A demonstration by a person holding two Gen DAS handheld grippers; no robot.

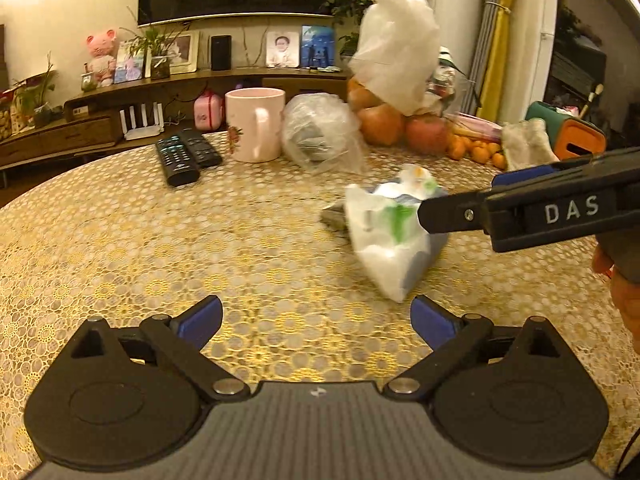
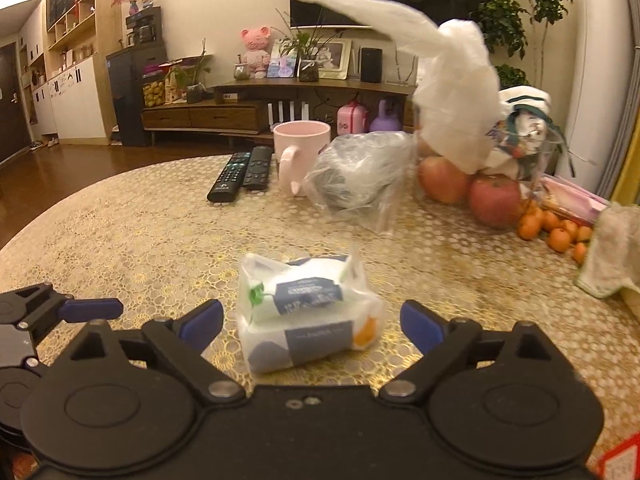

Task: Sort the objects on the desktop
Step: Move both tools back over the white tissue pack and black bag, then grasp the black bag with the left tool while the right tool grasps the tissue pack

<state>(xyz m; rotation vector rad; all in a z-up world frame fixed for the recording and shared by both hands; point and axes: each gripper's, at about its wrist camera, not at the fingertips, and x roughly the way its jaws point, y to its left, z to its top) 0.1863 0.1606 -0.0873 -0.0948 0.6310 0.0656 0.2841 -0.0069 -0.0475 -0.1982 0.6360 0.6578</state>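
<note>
A white plastic bag of tissue packs (image 2: 308, 314) lies on the gold patterned table between the open jaws of my right gripper (image 2: 312, 326). In the left wrist view the same bag (image 1: 390, 236) lies ahead and right of my open, empty left gripper (image 1: 316, 320), and the right gripper (image 1: 460, 208) reaches it from the right. My left gripper's fingers (image 2: 90, 308) show at the left edge of the right wrist view. A pink mug (image 2: 300, 154), two black remotes (image 2: 240, 172) and a clear bag (image 2: 360, 176) stand farther back.
Apples (image 2: 494, 200), small oranges (image 2: 558, 232) and a white crumpled bag (image 2: 456, 92) crowd the back right. A cloth (image 2: 612, 256) lies at the right edge. A TV cabinet (image 2: 240, 108) stands behind the table.
</note>
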